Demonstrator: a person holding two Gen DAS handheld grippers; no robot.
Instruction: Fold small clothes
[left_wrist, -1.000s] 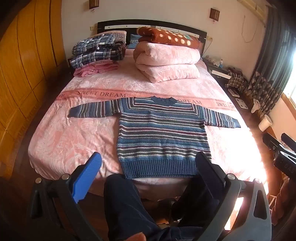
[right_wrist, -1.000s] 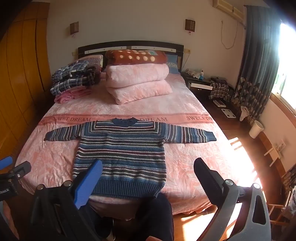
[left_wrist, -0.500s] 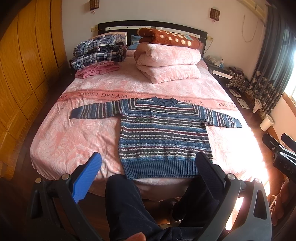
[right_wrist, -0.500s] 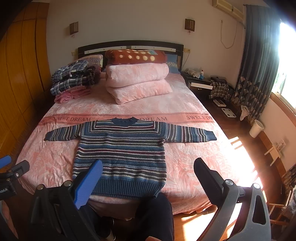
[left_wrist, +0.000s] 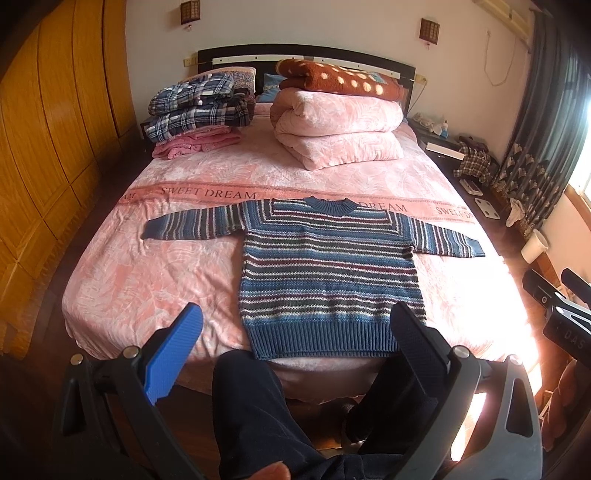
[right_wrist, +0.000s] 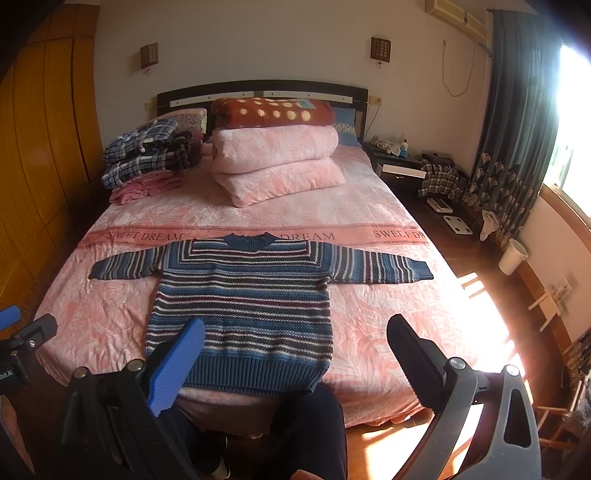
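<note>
Left gripper (left_wrist: 295, 332): fingers spread wide, holding nothing, lower centre of the left wrist view, hanging short of the foot of the bed. Right gripper (right_wrist: 295, 339): likewise wide open and empty, lower centre of the right wrist view. Person's legs (left_wrist: 258, 413) in dark trousers: bottom centre, against the bed's near edge. Sweater (left_wrist: 328, 277): blue striped knit, laid flat and face up on the bed (left_wrist: 147, 280), centre of frame, both sleeves spread straight out to the sides, collar toward the headboard, ribbed hem at the near edge just beyond the gripper fingers. Handling, judged: soft, limp, moderately thick knit; light enough for one gripper, not slippery or fragile, but likely to stretch and sag if lifted by a single layer. Suggested hold: pinch a sleeve at the cuff to fold it across the chest, or take the ribbed hem corners, where the knit is densest. Folded pink quilt (left_wrist: 336, 133) with a spotted brown blanket (left_wrist: 332, 79) on top: upper centre. Stack of plaid and pink clothes (left_wrist: 195, 114): upper left. Wooden wardrobe (left_wrist: 44, 147): left edge. Curtain (left_wrist: 546, 122): right edge.
</note>
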